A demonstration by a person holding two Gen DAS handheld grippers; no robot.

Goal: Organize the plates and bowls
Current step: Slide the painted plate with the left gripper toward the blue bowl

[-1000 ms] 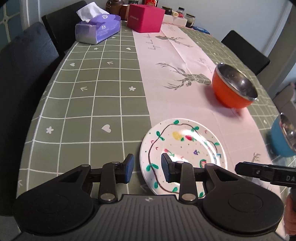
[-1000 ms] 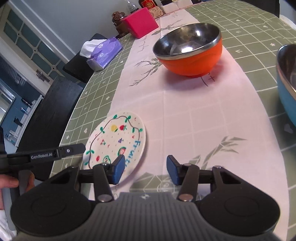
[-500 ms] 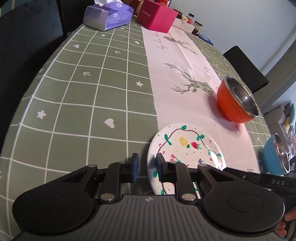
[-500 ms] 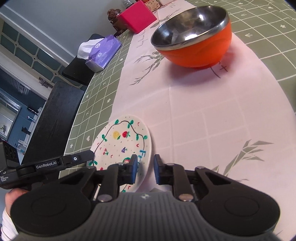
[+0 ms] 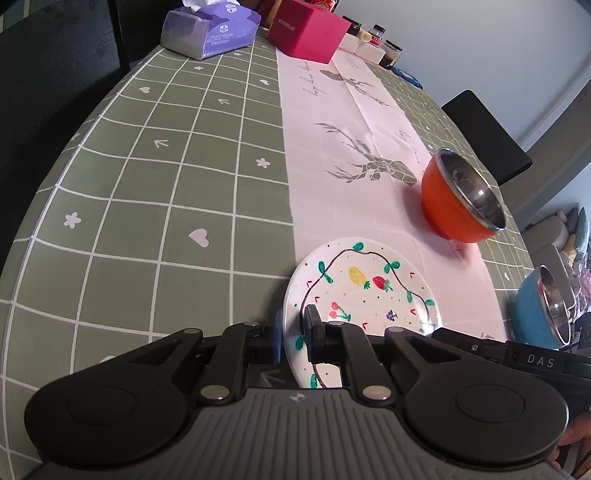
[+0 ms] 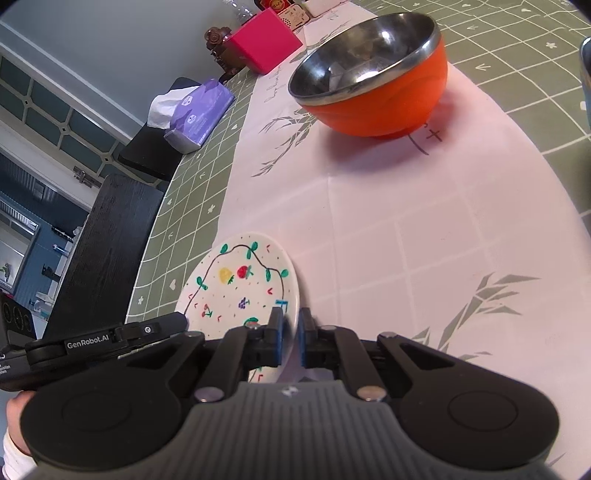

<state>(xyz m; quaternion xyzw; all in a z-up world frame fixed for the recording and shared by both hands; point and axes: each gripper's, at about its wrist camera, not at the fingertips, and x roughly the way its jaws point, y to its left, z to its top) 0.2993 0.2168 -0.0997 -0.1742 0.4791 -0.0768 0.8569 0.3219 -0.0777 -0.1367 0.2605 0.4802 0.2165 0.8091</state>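
Observation:
A white plate (image 5: 365, 288) painted with fruit and a vine is held just off the table runner. My left gripper (image 5: 293, 332) is shut on its left rim. My right gripper (image 6: 290, 334) is shut on its right rim, and the plate (image 6: 240, 284) shows tilted in the right wrist view. An orange bowl (image 5: 458, 201) with a steel inside stands on the runner beyond the plate; it also shows in the right wrist view (image 6: 373, 77). A blue bowl (image 5: 543, 314) with a steel inside stands at the right, by the table edge.
A purple tissue pack (image 5: 210, 31), a pink box (image 5: 306, 35) and small jars (image 5: 384, 44) stand at the far end. Black chairs (image 6: 107, 251) line the left side and another chair (image 5: 487, 136) the right. The green checked tablecloth (image 5: 166, 184) lies left of the plate.
Both grippers closed from open onto the plate's opposite rims. The plate has lifted and tilted off the runner. Both cameras moved closer to the plate.

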